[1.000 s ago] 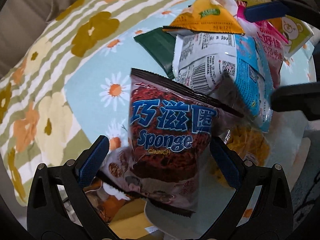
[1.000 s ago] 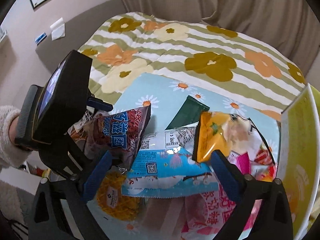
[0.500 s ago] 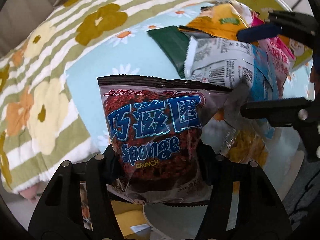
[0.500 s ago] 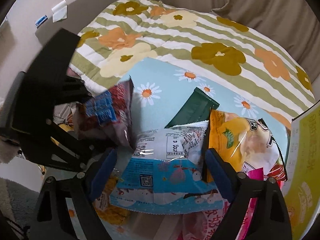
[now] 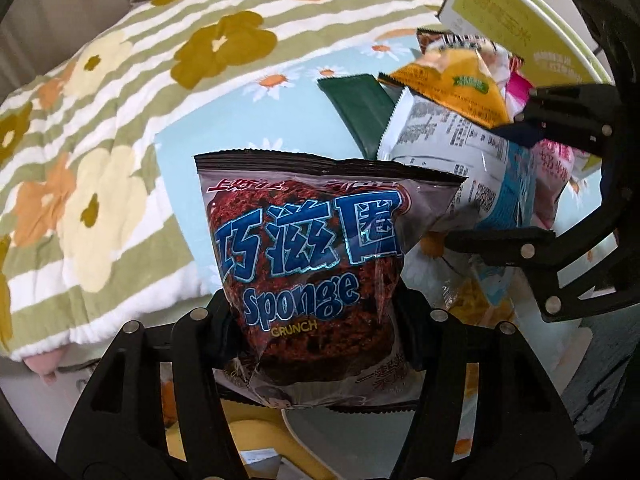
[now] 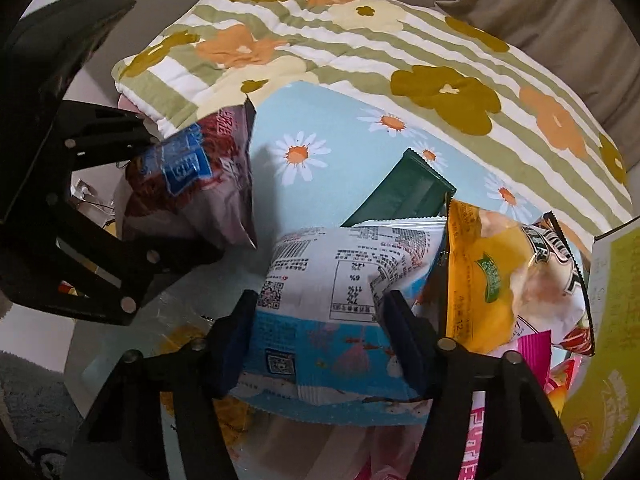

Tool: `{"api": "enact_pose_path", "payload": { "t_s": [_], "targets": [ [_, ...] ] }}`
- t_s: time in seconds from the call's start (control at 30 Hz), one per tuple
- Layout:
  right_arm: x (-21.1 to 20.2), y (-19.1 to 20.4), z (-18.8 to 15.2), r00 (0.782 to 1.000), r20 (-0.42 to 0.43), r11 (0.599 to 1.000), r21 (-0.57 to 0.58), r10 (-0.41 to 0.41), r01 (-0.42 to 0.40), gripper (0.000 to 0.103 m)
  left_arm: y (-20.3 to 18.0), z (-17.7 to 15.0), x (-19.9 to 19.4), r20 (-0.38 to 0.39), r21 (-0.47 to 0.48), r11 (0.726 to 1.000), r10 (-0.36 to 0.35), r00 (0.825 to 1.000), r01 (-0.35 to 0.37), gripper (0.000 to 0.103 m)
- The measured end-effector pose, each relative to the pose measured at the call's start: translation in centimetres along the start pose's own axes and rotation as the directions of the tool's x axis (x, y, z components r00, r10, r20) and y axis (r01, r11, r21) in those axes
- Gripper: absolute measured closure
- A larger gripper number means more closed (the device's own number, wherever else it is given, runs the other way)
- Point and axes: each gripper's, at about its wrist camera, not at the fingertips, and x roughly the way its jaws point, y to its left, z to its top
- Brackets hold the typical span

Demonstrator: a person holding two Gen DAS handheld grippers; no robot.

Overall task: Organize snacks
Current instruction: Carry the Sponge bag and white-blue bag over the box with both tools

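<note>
A dark brown "Sponge Crunch" bag (image 5: 312, 264) hangs upright in my left gripper (image 5: 316, 320), which is shut on its lower half; the same bag (image 6: 192, 184) shows at the left of the right wrist view. My right gripper (image 6: 316, 320) straddles a blue-and-white snack bag (image 6: 332, 280) that lies on the pile. Its jaws are closing, and both pads touch the bag's sides and crease it. In the left wrist view that bag (image 5: 452, 148) lies at the right between the right gripper's fingers (image 5: 480, 240).
An orange-yellow chip bag (image 6: 496, 280), a dark green packet (image 6: 400, 192) and pink packets (image 6: 480, 432) crowd around the blue-and-white bag. A yellow-green box (image 6: 608, 320) stands at the right. Everything rests on a light-blue daisy cloth (image 6: 340, 120) beside a striped floral blanket (image 6: 360, 40).
My left gripper closed on the Sponge Crunch bag and raised it slightly. My right gripper came down over the blue-and-white bag and its jaws narrowed onto it.
</note>
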Motion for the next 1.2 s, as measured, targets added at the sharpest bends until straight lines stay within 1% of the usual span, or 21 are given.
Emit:
{"api": "enact_pose_path", "payload": {
  "t_s": [0.2, 0.33, 0.53, 0.7, 0.87, 1.03, 1.1, 1.2],
  "targets": [
    [-1.8, 0.3, 0.0, 0.998, 0.055, 0.999, 0.036, 0.033, -0.035, 0.048, 0.4, -0.1, -2.4, 0.037, -0.052, 0.998, 0.027, 0.999, -0.025, 0.045],
    [-3.5, 0.8, 0.2, 0.994, 0.101, 0.997, 0.056, 0.042, -0.048, 0.048, 1.0, 0.0, -4.5, 0.075, -0.104, 0.994, 0.049, 0.996, -0.041, 0.045],
    [-6.8, 0.8, 0.1, 0.985, 0.169, 0.993, 0.1, 0.039, -0.057, 0.048, 1.3, 0.3, -8.5, 0.143, -0.156, 0.986, 0.088, 0.986, -0.065, 0.045],
    [-10.5, -0.1, -0.6, 0.97, 0.242, 0.991, 0.125, 0.024, -0.056, 0.048, 0.2, 1.4, -11.2, 0.193, -0.16, 0.983, 0.121, 0.974, -0.091, 0.045],
    [-14.4, -2.3, -1.8, 0.948, 0.318, 0.986, 0.152, 0.017, -0.069, 0.048, -2.3, 3.3, -13.4, 0.236, -0.168, 0.981, 0.138, 0.962, -0.1, 0.045],
    [-18.5, -6.1, -4.0, 0.92, 0.392, 0.987, 0.149, 0.004, -0.067, 0.048, -6.4, 6.1, -14.9, 0.284, -0.178, 0.978, 0.156, 0.946, -0.108, 0.045],
    [-19.9, -8.3, -5.2, 0.913, 0.408, 0.987, 0.15, -0.009, -0.057, 0.048, -8.6, 7.6, -15.1, 0.305, -0.19, 0.977, 0.152, 0.94, -0.096, 0.045],
    [-21.6, -11.8, -7.0, 0.904, 0.426, 0.985, 0.166, -0.029, -0.047, 0.048, -12.0, 10.0, -15.0, 0.331, -0.202, 0.977, 0.127, 0.935, -0.061, 0.045]
  ]
}}
